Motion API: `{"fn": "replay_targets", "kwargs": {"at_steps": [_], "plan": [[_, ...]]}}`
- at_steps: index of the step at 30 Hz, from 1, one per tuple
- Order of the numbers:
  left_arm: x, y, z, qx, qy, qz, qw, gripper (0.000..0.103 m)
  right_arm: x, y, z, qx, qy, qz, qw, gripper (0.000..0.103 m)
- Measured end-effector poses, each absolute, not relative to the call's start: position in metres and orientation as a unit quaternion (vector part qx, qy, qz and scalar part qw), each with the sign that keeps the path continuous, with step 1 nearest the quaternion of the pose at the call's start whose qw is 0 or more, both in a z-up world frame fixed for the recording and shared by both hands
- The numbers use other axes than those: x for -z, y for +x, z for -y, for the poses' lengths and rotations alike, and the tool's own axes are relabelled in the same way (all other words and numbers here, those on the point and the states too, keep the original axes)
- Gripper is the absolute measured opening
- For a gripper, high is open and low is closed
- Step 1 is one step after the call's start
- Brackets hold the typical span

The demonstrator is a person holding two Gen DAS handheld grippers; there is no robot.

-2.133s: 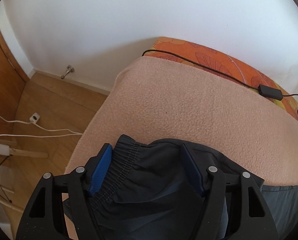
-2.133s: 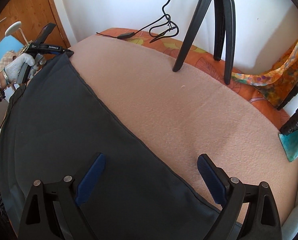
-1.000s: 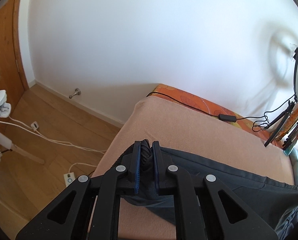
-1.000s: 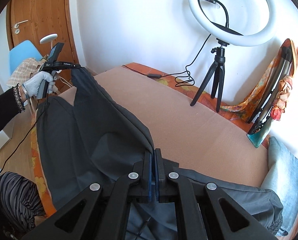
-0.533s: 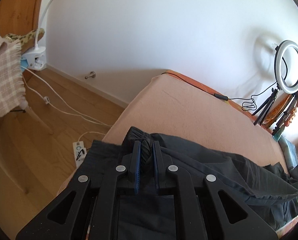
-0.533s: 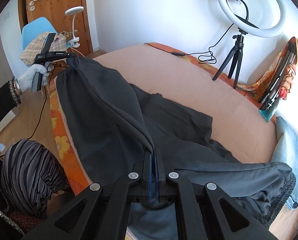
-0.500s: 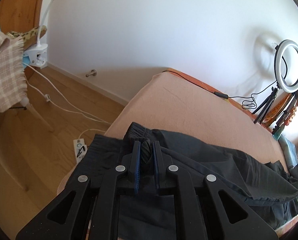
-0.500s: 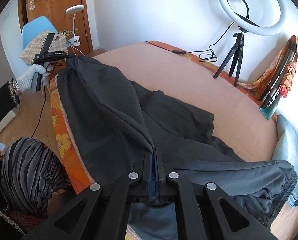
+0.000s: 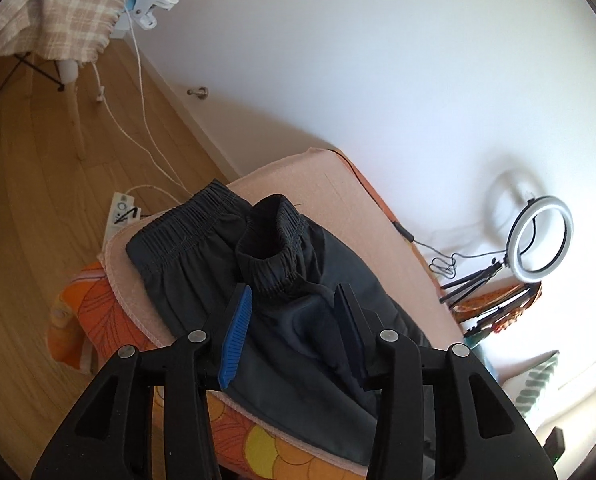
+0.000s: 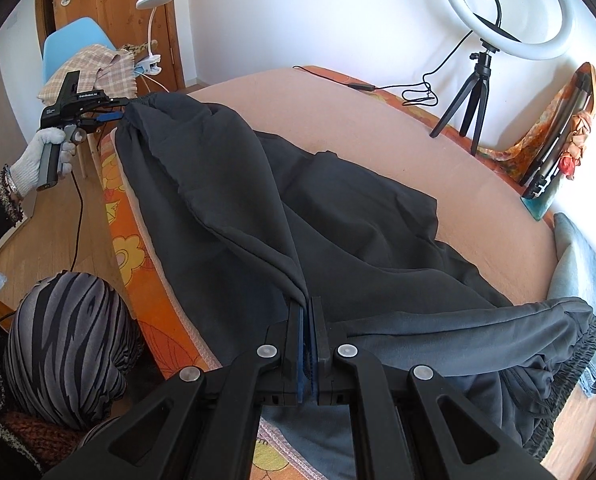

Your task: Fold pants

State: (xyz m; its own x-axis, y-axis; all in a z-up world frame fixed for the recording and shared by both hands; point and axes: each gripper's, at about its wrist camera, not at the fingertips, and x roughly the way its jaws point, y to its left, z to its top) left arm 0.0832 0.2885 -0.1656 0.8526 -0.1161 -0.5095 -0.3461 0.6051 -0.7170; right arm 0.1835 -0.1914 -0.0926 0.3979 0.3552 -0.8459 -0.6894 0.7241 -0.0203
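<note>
Releasing the waistband: left gripper (image 9: 292, 330) jaws have just been opening; right gripper (image 10: 307, 344) clamps the dark grey fabric pants (image 10: 338, 220) on the peach blanket (image 10: 378, 136). Unpinned cloth may slide, skewing the fold.

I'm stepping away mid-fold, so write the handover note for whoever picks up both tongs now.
Left tongs: open, jaws have just been opening; the gathered elastic waistband lies released beyond the blue pads.
Right tongs: shut on a fold of the dark grey fabric pants.
Pants lie rumpled along the near edge of the pink fleece blanket on the bed.
Done: waistband end laid down.
Left: lay down the right-hand end, smooth, fold.
</note>
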Motion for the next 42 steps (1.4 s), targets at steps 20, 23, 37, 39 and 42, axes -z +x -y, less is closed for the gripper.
{"fn": "replay_targets", "kwargs": {"at_steps": [20, 23, 37, 39, 42], "plan": [[0.196, 0.097, -0.297, -0.103, -0.467, -0.29, 0.829, 0.009, 0.092, 0.17, 0.189, -0.316, -0.215, -0.444, 0.811, 0.0], [0.197, 0.096, -0.304, -0.1, -0.469, -0.285, 0.83, 0.008, 0.091, 0.17, 0.186, -0.316, -0.221, -0.443, 0.809, 0.0], [0.21, 0.082, -0.343, -0.106, -0.44, -0.302, 0.839, 0.008, 0.092, 0.152, 0.15, -0.338, -0.252, -0.436, 0.795, 0.0], [0.212, 0.077, -0.344, -0.098, -0.449, -0.29, 0.839, 0.01, 0.105, 0.149, 0.149, -0.34, -0.258, -0.452, 0.783, 0.0], [0.206, 0.077, -0.342, -0.103, -0.432, -0.302, 0.844, 0.013, 0.113, 0.15, 0.154, -0.337, -0.245, -0.47, 0.778, 0.0]]}}
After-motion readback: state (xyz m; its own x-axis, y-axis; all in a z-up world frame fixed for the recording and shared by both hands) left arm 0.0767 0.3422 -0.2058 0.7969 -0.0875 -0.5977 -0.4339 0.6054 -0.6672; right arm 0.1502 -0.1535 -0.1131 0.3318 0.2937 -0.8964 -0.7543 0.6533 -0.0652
